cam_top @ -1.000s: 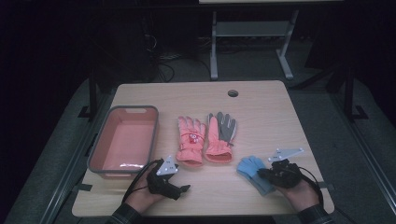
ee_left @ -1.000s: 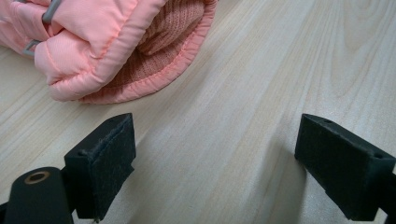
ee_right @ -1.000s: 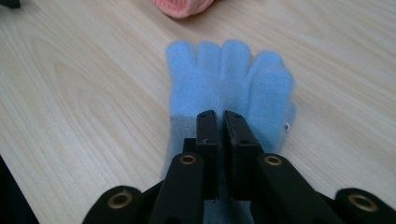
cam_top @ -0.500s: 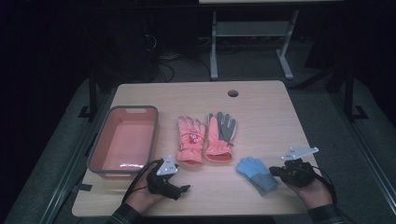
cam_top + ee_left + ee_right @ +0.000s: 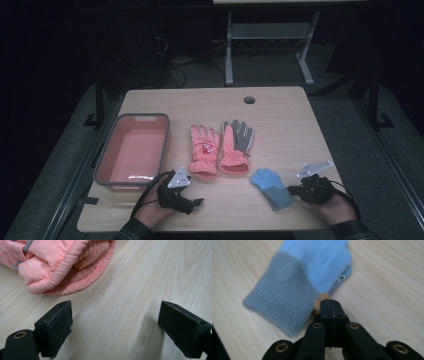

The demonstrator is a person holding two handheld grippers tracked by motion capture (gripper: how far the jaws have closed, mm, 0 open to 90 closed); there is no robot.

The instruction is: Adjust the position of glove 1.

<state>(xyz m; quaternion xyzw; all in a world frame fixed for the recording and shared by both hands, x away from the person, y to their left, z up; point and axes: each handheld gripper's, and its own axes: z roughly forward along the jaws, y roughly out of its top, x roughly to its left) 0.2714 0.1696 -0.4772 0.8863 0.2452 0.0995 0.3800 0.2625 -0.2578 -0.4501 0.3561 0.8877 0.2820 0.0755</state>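
A small blue mitten (image 5: 270,186) with a grey-blue cuff lies near the table's front edge, right of centre. My right gripper (image 5: 291,190) rests on the table just right of it, jaws shut. In the right gripper view the closed tips (image 5: 329,302) sit at the edge of the mitten (image 5: 294,287) with nothing between them. Two pink gloves (image 5: 204,150) (image 5: 237,145) lie side by side mid-table. My left gripper (image 5: 196,202) rests at the front left, open. Its wide-apart jaws (image 5: 115,330) point at bare wood just short of a pink cuff (image 5: 72,267).
A pink bin with a grey rim (image 5: 142,116) stands at the left of the wooden table (image 5: 285,125). A round cable hole (image 5: 249,99) sits near the far edge. Dark floor and a metal stand lie beyond the table.
My right gripper has slid to the right, from over the blue mitten to beside it. The mitten stays where it lay. The left gripper has not moved.
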